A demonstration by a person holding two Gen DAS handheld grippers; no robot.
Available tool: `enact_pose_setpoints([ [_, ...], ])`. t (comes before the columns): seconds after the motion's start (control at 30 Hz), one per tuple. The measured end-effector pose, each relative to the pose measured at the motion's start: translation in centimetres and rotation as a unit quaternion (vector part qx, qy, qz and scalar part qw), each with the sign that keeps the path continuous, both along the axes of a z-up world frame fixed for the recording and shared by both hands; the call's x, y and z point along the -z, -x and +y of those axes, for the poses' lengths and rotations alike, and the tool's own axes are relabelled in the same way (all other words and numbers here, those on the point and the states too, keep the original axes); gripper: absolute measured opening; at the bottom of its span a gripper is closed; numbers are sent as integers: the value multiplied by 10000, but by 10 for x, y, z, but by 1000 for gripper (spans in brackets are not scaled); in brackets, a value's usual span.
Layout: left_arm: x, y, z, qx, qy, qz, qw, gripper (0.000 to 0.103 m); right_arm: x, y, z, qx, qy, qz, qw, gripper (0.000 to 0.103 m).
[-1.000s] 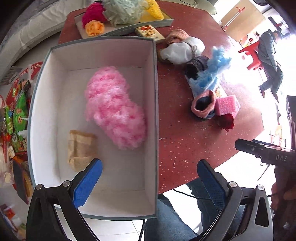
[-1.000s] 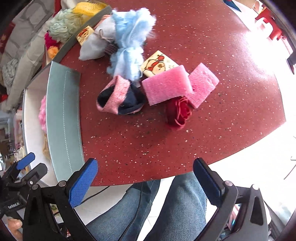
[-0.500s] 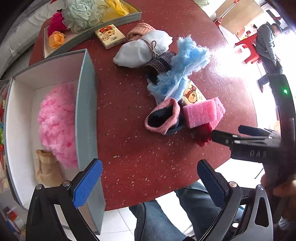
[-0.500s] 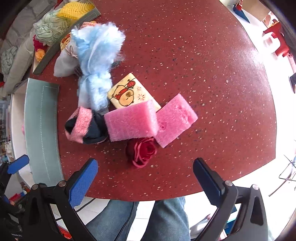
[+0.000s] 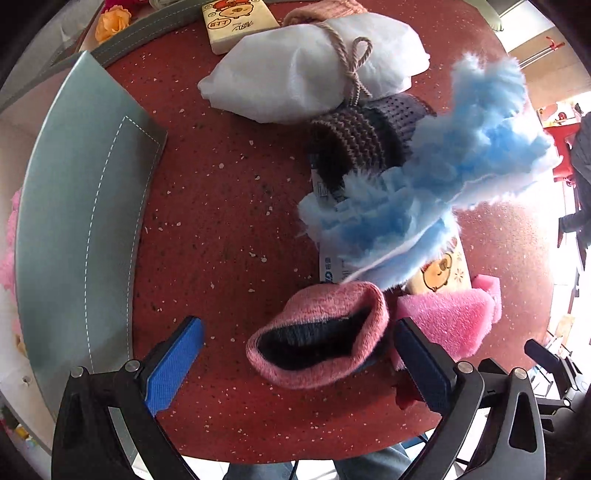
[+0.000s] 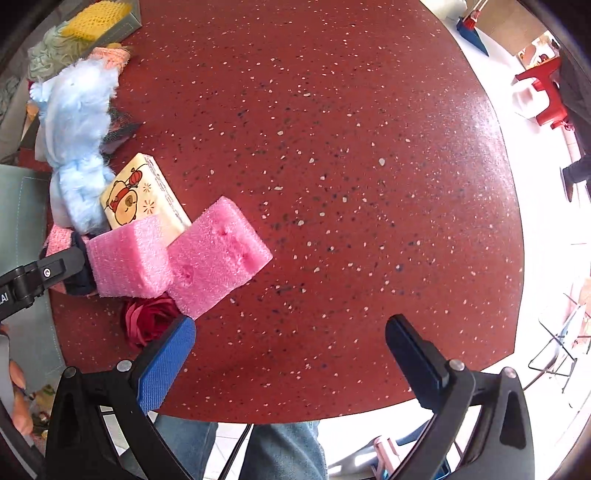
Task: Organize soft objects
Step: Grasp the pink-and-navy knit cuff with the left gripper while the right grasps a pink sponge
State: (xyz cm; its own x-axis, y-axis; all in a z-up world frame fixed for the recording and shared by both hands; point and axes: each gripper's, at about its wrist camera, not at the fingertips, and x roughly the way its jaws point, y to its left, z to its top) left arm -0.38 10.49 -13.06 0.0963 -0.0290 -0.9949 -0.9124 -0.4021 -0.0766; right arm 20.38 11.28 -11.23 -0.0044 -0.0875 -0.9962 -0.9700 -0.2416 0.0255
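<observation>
Moved in low over the red speckled bench (image 5: 221, 221) since half a second ago, left gripper (image 5: 295, 350) now straddling the pink-cuffed sock (image 5: 317, 332), fingers (image 5: 173, 365) spread wide and released, nothing pinched; grey box (image 5: 74, 229) slid off to the left edge. Shifted rightward too, right gripper (image 6: 291, 354), fingers (image 6: 164, 365) apart and empty, above bare bench (image 6: 332, 147)

Nearest to the left gripper: the sock, cuff gaping, dark inside, lying between the two blue pads. Just beside its right pad, a pink foam block (image 5: 447, 321), touching the sock. In the right wrist view, two pink foam pieces side by side, the left one (image 6: 129, 258) and a second pink foam block (image 6: 218, 254), pressed together; tucked under their near edge, a red fabric rose (image 6: 147, 325), close to the right gripper's left pad

Behind the foam, a cartoon-printed tissue pack (image 6: 144, 199), partly covered by a fluffy blue cloth (image 5: 424, 192) draped over it. Farther on, a brown striped knit piece (image 5: 362, 147), then a white cloth bundle tied with cord (image 5: 306, 74) resting against it

At the far rim, a second tissue pack (image 5: 236, 22), an orange fabric flower (image 5: 112, 22), a yellow sponge (image 6: 96, 22)
</observation>
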Motion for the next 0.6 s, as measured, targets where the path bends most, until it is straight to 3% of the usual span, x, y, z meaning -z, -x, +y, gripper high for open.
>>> enact_pose_setpoints([
  [0.17, 16, 14, -1, -307, 212, 84, 9993, 103, 11, 34, 2, -1039, 72, 177, 9944, 103],
  [0.33, 28, 26, -2, -536, 423, 102, 9976, 103, 31, 71, -2, -2129, 50, -192, 9769, 103],
  [0.4, 30, 26, 3, -523, 421, 170, 9976, 103, 34, 68, 8, -2061, -48, -339, 9779, 103],
  [0.6, 32, 19, 12, -549, 420, 259, 9973, 103, 30, 0, 55, -730, 47, -263, 9970, 103],
])
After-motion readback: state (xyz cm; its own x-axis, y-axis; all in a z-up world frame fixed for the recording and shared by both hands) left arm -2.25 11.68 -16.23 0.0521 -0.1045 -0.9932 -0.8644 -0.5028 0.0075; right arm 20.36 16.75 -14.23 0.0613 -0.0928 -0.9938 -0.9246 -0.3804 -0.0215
